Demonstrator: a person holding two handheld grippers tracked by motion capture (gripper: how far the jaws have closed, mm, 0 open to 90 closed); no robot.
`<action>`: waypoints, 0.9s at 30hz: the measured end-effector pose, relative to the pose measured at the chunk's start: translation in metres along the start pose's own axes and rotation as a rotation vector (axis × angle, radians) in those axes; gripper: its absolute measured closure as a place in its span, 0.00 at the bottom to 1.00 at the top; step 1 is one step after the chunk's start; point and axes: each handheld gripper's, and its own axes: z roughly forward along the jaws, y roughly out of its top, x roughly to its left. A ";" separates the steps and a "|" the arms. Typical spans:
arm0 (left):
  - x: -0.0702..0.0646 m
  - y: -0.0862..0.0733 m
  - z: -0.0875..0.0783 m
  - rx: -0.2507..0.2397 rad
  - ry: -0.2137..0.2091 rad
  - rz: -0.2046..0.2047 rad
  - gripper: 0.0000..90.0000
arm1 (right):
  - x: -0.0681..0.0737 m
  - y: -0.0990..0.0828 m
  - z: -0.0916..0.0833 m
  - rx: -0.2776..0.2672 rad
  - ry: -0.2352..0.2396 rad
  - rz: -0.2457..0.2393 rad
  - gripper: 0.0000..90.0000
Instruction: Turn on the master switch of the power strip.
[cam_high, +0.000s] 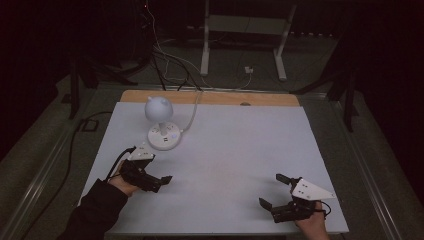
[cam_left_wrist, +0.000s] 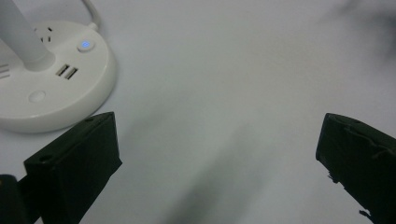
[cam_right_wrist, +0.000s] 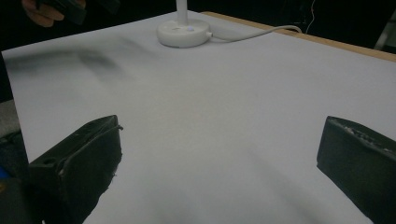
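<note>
A white desk lamp with a round head (cam_high: 158, 108) stands on a round base (cam_high: 163, 136) at the back left of the white table (cam_high: 240, 150). The base (cam_left_wrist: 46, 93) carries sockets, two USB ports and a small blue-lit button (cam_left_wrist: 85, 45). My left gripper (cam_high: 159, 167) hovers just in front of and to the right of the base, open and holding nothing (cam_left_wrist: 219, 149). My right gripper (cam_high: 274, 191) is low at the front right, open and holding nothing (cam_right_wrist: 219, 154). It points across the table toward the lamp base (cam_right_wrist: 183, 32).
The lamp's white cord (cam_high: 192, 112) runs off the back over the wooden table edge (cam_high: 210, 97). Behind the table are cables on the floor, a white frame's legs (cam_high: 205, 45) and dark stands at both sides. The left hand and its gripper (cam_right_wrist: 56, 9) appear far off.
</note>
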 end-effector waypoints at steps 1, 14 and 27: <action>0.000 -0.002 -0.001 0.001 -0.002 0.003 0.00 | 0.000 0.000 0.000 0.001 -0.001 0.002 0.00; -0.002 -0.025 -0.006 -0.014 0.007 -0.018 0.00 | 0.000 0.000 0.000 0.004 -0.002 -0.002 0.00; -0.013 -0.052 -0.013 -0.015 0.016 -0.044 0.00 | 0.000 0.000 -0.001 0.005 0.000 -0.003 0.00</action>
